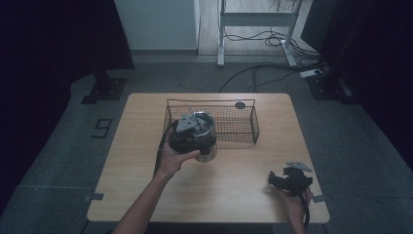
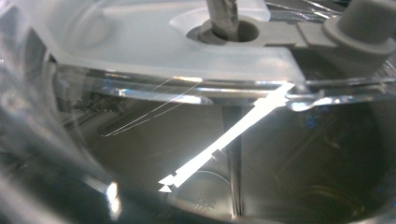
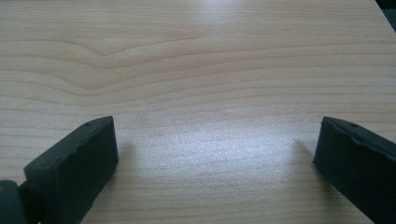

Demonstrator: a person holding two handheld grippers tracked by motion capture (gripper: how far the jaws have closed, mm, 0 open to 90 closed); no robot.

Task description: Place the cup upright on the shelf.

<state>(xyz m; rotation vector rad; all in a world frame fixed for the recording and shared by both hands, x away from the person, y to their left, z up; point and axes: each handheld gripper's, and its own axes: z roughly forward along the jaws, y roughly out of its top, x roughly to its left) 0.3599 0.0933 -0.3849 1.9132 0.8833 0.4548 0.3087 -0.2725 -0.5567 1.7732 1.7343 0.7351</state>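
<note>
A clear plastic cup (image 1: 206,127) with a pale lid (image 2: 154,42) and a grey straw (image 2: 223,16) is at the front-left corner of a black wire basket (image 1: 253,123). My left gripper (image 1: 197,139) is pressed against the cup's near side, and the person's hand wraps the gripper from below. In the left gripper view the cup wall (image 2: 280,154) sits right against the camera, hiding the jaws. My right gripper (image 1: 273,179) rests low over the table's front right, pointing left. Its jaws stand wide apart around bare wood (image 3: 215,154).
The basket stands at the back middle of the wooden table (image 1: 234,200), with a small dark round thing (image 1: 240,105) at its far rim. Grey floor surrounds the table. A desk frame and cables lie beyond it.
</note>
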